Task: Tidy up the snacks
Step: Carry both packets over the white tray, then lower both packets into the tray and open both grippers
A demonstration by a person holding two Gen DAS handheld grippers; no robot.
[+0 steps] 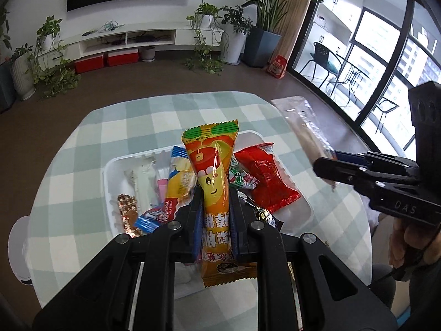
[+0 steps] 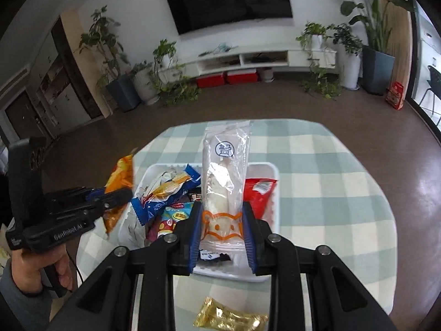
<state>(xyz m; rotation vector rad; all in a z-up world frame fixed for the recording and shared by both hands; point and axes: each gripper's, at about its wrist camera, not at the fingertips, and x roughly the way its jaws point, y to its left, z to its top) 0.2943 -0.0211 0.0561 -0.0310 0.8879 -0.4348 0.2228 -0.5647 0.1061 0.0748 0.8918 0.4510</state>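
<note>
Left wrist view: the left gripper (image 1: 215, 215) is clenched on an orange snack (image 1: 213, 171) that stands up between its blue pads, above the white tray (image 1: 110, 173) on the checked table (image 1: 132, 121). The tray holds a red pack (image 1: 264, 182), a blue-yellow pack (image 1: 179, 176) and more. At right, the right gripper (image 1: 328, 169) grips a clear pack (image 1: 300, 121).

Right wrist view: the right gripper (image 2: 222, 229) is clamped on the clear pack (image 2: 224, 176), upright over the tray (image 2: 273, 209). A gold pack (image 2: 230, 317) lies on the near table (image 2: 330, 182). At left, a hand (image 2: 30, 273) holds the left gripper (image 2: 118, 198) with the orange snack (image 2: 120, 176).
</note>
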